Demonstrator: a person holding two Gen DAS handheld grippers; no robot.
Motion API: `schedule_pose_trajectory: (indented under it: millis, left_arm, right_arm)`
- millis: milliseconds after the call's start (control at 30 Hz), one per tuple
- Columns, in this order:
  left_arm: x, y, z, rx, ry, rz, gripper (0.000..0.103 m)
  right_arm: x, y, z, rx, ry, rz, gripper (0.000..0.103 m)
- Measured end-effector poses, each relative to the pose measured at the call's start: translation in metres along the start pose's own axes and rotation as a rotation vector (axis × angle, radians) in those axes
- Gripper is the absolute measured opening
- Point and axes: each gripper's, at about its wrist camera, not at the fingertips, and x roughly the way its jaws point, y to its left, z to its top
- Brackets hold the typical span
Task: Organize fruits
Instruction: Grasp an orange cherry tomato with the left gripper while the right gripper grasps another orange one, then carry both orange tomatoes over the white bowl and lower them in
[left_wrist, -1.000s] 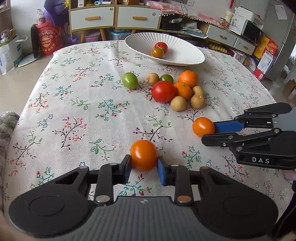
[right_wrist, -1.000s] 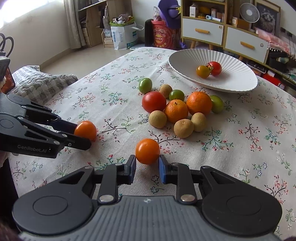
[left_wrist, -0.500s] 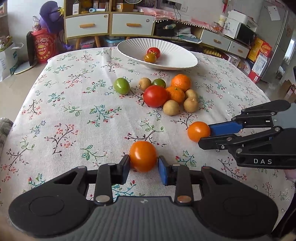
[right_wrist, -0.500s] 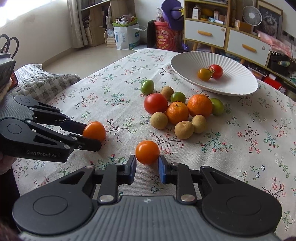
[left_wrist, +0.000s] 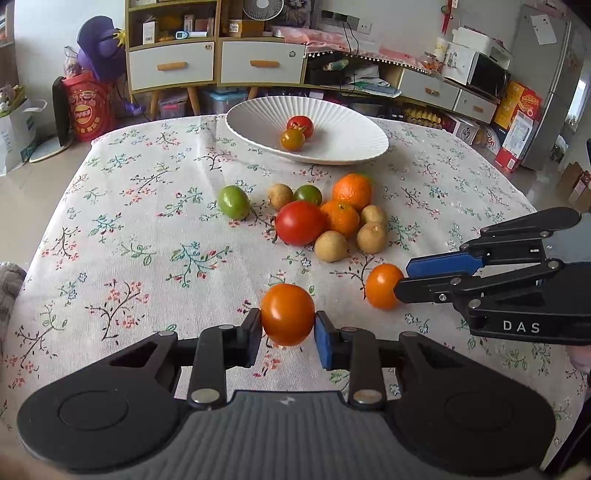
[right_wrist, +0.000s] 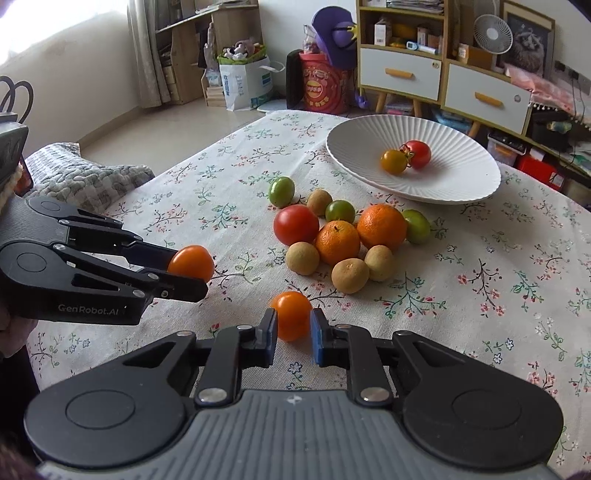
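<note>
Left wrist view: the desk (left_wrist: 110, 229), under a flowered cloth, carries everything, and the white bowl (left_wrist: 343, 147) at its far side serves as the landmark. Inside the bowl lie 2 small tomatoes, 1 red and 1 orange-yellow. Just in front of the bowl sits the loose pile of fruit (left_wrist: 325, 218): 1 big red tomato, 2 oranges, green fruits and several small brown ones, most of them touching.

Well in front of the bowl, past that pile, the left gripper (left_wrist: 288, 332) is clamped on an orange tomato (left_wrist: 287, 314), pads pressed to its 2 sides, and it looks lifted clear of the cloth. To its right, the right gripper (left_wrist: 400, 284) is closed around a second, smaller orange tomato (left_wrist: 384, 286). In the right wrist view the same pair shows: the right gripper (right_wrist: 293, 332) squeezing its tomato (right_wrist: 291, 314) and the left gripper (right_wrist: 188, 273) with its own (right_wrist: 191, 263) at the tips.

The risks, as I judge them:

1. Both grippers likely head for the same bowl, so they could knock together above it.
2. The pile lies between them and the bowl; a low pass could clip the oranges and send round fruit rolling toward the desk edge.
3. Tomatoes are smooth and soft: too light a squeeze lets 1 slip, too hard bruises it.
4. A high release could bounce a tomato off the sloped bowl wall or into the 2 already there.
</note>
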Motion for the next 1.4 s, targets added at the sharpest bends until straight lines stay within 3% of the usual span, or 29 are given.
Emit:
schedule_pose_trajectory:
  millis: [133,467,800,933,1400]
  left_arm:
    - [0.005,-0.004,0.007,0.005,0.012,0.022,0.021]
    - [0.012,-0.006,0.002,0.010,0.051,0.034,0.021]
    - [0.013,-0.005,-0.001,0.020,0.063,0.036,0.021]
    - [0.013,-0.004,-0.001,0.019,0.066,0.036,0.021]
    - [0.009,-0.019,0.019,0.029,0.014,0.033,0.021]
  right_arm:
    - [0.006,-0.008,-0.002,0.019,0.028,0.005,0.018]
    - [0.017,0.000,-0.003,-0.010,0.040,0.027,0.042]
    - [0.033,-0.002,0.008,0.012,0.040,-0.009,0.039]
    - [0.034,-0.004,0.006,0.009,0.035,-0.010,0.027]
    - [0.010,-0.009,0.016,0.018,-0.029,0.006,0.026]
